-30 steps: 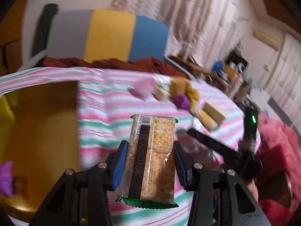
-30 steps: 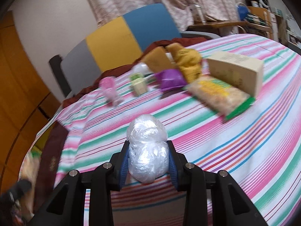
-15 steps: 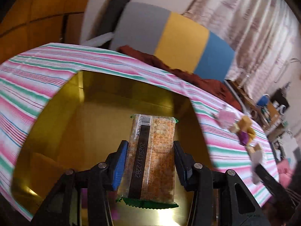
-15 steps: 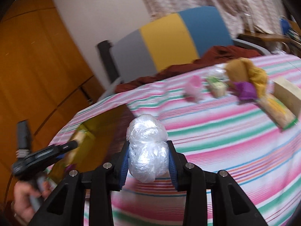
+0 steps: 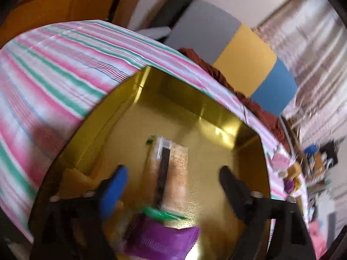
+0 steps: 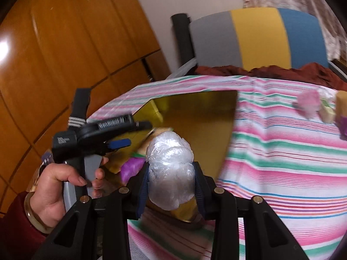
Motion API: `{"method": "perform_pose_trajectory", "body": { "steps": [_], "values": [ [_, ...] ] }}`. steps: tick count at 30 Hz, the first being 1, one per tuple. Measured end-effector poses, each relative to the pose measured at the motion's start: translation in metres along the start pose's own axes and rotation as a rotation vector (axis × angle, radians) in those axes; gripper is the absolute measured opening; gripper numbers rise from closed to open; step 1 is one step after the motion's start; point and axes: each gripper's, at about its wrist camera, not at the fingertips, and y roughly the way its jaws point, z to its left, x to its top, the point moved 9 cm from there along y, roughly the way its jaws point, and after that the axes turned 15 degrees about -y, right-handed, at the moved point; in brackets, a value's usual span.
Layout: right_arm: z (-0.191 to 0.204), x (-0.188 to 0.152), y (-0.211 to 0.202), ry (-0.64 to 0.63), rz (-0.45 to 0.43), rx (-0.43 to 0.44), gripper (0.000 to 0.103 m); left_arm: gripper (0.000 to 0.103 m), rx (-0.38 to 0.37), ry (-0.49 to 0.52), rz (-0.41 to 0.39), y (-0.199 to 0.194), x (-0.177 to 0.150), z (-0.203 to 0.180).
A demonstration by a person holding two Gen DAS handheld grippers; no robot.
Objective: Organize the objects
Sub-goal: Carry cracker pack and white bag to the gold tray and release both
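My left gripper (image 5: 173,171) hangs over the open gold tin box (image 5: 195,108) and its jaws are opening. The orange biscuit packet (image 5: 177,158) lies loose between them inside the box, clear of both blue pads (image 5: 115,184). A purple packet (image 5: 162,240) rests in the box at the near edge. My right gripper (image 6: 171,186) is shut on a crumpled clear plastic bundle (image 6: 169,162), just in front of the gold box (image 6: 195,112). In that view a hand (image 6: 54,184) holds the left gripper (image 6: 136,134) over the box's left side.
The striped tablecloth (image 6: 282,162) spreads to the right of the box. Several loose items, a pink one (image 6: 309,104) among them, sit at the far right. A grey, yellow and blue chair back (image 6: 256,39) stands behind the table, a wooden cabinet (image 6: 65,43) at the left.
The left gripper swung over the gold box and opened, letting go of the biscuit packet. The right gripper carried the plastic bundle leftwards up to the box.
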Motion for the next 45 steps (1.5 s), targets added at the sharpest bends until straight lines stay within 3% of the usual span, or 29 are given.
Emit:
{"method": "perform_pose_trajectory", "body": {
  "steps": [3,8,14,20,27,36,45],
  "values": [
    [0.009,-0.004,0.016,-0.032,0.051,-0.001,0.037,0.092,0.017,-0.004,-0.074,-0.02,0.0,0.005],
    [0.016,-0.005,0.031,-0.05,0.086,0.006,0.037,0.098,0.104,0.079,-0.2,-0.053,0.0,0.011],
    [0.012,-0.004,0.052,-0.033,0.14,-0.008,0.038,0.103,0.134,0.087,-0.269,-0.078,0.007,0.02],
    [0.014,-0.005,0.055,0.001,0.138,0.017,0.046,0.103,0.141,0.048,-0.258,-0.083,0.006,0.023],
    [0.005,0.0,0.032,0.031,0.063,0.011,0.047,0.103,0.128,0.065,-0.231,-0.08,-0.008,0.011],
    [-0.056,0.007,-0.015,0.121,-0.034,-0.153,0.047,0.103,0.093,0.181,-0.189,-0.073,-0.037,-0.029],
    [-0.149,-0.035,-0.05,0.253,0.021,-0.32,0.047,0.103,0.006,0.339,-0.06,-0.059,-0.093,-0.088]
  ]
}}
